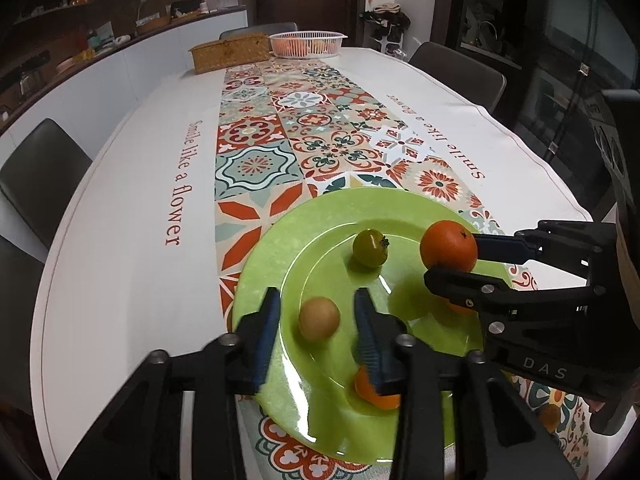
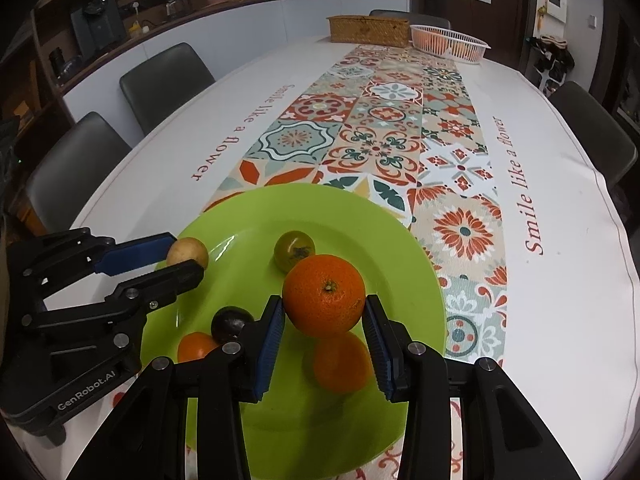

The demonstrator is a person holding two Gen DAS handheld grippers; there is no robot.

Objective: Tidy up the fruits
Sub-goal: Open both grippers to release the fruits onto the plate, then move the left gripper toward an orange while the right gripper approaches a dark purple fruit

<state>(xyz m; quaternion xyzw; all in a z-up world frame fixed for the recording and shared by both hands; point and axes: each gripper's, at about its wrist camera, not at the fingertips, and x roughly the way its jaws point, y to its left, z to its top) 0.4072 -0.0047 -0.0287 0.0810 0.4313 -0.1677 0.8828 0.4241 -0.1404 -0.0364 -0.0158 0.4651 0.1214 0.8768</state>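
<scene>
Green plate (image 2: 248, 216), dimpled glossy orange (image 2: 324, 294)

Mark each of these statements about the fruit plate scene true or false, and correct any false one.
1. The right gripper holds an orange above the green plate. True.
2. The left gripper is shut on the green tomato. False: its fingers sit either side of the tan round fruit, with gaps showing, and the tomato lies free on the plate.
3. The white basket stands at the far end of the table, beside a woven box. True.
4. The plate holds only oranges. False: it also carries the tomato, the tan fruit and a dark round fruit.
5. The tablecloth is plain white. False: a patterned strip runs down its middle.
</scene>
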